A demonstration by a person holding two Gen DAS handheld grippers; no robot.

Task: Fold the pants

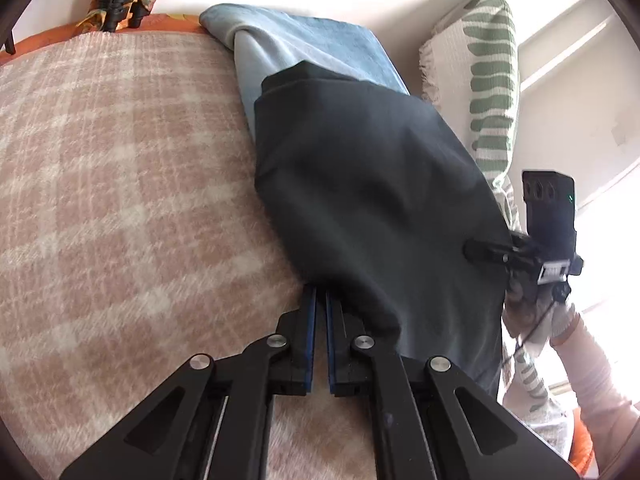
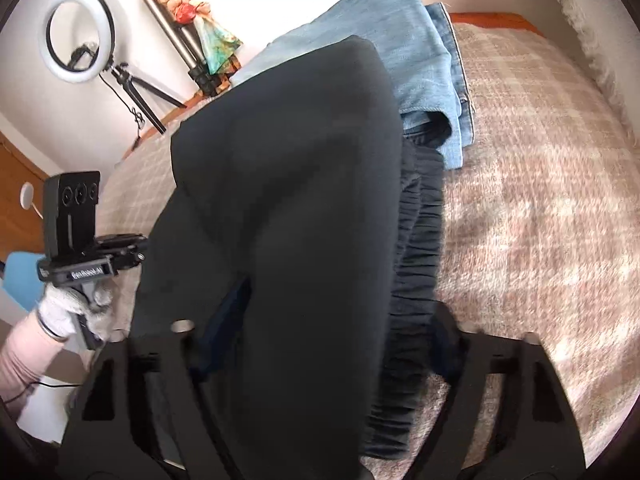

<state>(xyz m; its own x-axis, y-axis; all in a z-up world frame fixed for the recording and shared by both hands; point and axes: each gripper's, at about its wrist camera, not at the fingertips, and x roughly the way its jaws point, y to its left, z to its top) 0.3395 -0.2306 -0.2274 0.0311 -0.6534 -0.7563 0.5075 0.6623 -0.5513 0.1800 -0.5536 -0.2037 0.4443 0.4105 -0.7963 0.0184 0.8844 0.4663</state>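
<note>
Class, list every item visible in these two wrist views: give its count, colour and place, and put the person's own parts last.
black pants: one, black, on the blanket, gathered waistband at their right side in the right wrist view
jeans: one, light blue, beyond the black pants
blanket: one, pink and cream plaid, covering the bed
pillow: one, white with green stripes, at the wall
ring light: one, white, on a black tripod
left gripper: black, blue pads, closed on the pants' edge
right gripper: black, jaws apart around the pants
gloved hand: one, grey glove, pink sleeve

bright daylight, blown-out glare, fisheye edges, motion blur
</note>
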